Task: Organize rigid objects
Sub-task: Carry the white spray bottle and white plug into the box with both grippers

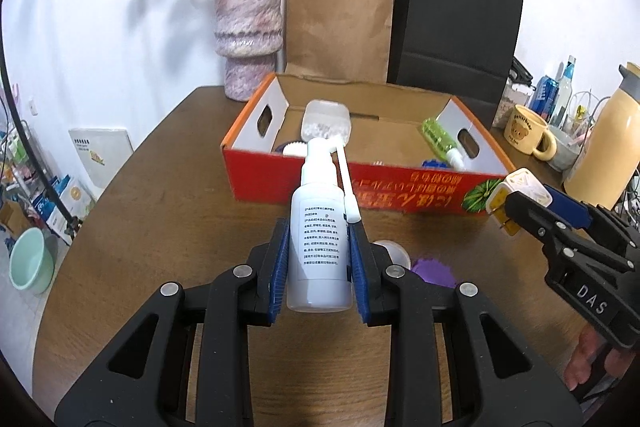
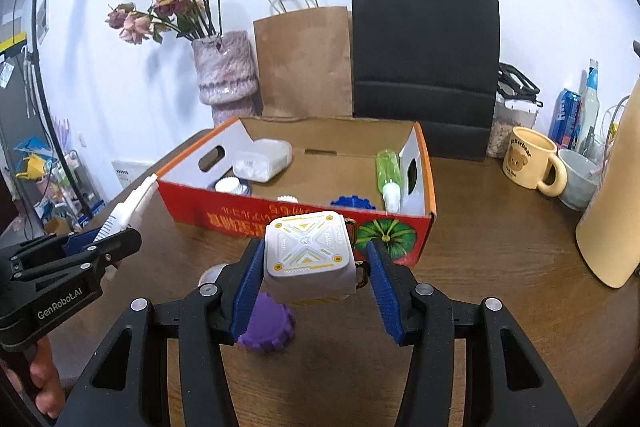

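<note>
1. White spray bottle (image 1: 318, 227), long nozzle folded down, clamped in left gripper (image 1: 318, 267) above the surface.
2. White-yellow plug adapter (image 2: 308, 257), prongs sideways, held in right gripper (image 2: 314, 283).
3. Purple toothed cap (image 2: 266, 327) flat on surface.

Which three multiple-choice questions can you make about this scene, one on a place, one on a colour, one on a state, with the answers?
1. Where is the green tube?
A. inside the red box, at its right end
B. on the table beside the mug
C. in the black bag

2. What colour is the gear-shaped disc on the table below the charger?
A. yellow
B. purple
C. green

3. What is the state of the left hand-held gripper?
A. open and empty
B. shut on the spray bottle
C. resting on the table

Answers:
1 A: the green tube leans in the red box against its right wall.
2 B: the disc is purple, under the charger.
3 B: the left hand-held gripper pads press both sides of the spray bottle.
</note>
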`<state>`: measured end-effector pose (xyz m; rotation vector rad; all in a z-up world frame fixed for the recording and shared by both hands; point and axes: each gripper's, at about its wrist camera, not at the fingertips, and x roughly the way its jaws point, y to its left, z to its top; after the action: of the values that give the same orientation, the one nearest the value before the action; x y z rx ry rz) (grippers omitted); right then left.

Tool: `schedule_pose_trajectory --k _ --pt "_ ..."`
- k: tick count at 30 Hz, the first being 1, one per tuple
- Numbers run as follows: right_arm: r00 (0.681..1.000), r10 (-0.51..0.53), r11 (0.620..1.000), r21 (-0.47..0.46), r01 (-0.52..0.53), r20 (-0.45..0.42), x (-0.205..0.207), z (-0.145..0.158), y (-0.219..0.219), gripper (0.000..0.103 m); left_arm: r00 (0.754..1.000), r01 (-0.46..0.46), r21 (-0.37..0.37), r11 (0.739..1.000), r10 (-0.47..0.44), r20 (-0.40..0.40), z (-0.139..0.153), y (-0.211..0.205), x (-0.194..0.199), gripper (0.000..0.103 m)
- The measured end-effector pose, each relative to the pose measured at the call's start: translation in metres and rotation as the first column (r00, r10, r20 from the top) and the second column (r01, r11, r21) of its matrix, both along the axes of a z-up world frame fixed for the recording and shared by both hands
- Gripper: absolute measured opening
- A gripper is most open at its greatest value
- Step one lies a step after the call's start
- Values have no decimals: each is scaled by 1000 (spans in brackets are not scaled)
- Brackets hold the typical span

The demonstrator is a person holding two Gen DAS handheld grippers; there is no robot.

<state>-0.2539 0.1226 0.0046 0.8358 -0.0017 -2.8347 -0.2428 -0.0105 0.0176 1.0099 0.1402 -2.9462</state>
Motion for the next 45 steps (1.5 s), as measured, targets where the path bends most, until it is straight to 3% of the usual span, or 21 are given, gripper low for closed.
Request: schedule_pose_trajectory --k 17,45 --pt "998 -27 999 -36 25 -54 -31 20 4 56 999 -4 35 999 6 -52 20 9 -37 24" --pt "999 -15 1000 4 15 -47 -110 7 6 56 999 -17 13 1000 18 -50 17 20 -120 24"
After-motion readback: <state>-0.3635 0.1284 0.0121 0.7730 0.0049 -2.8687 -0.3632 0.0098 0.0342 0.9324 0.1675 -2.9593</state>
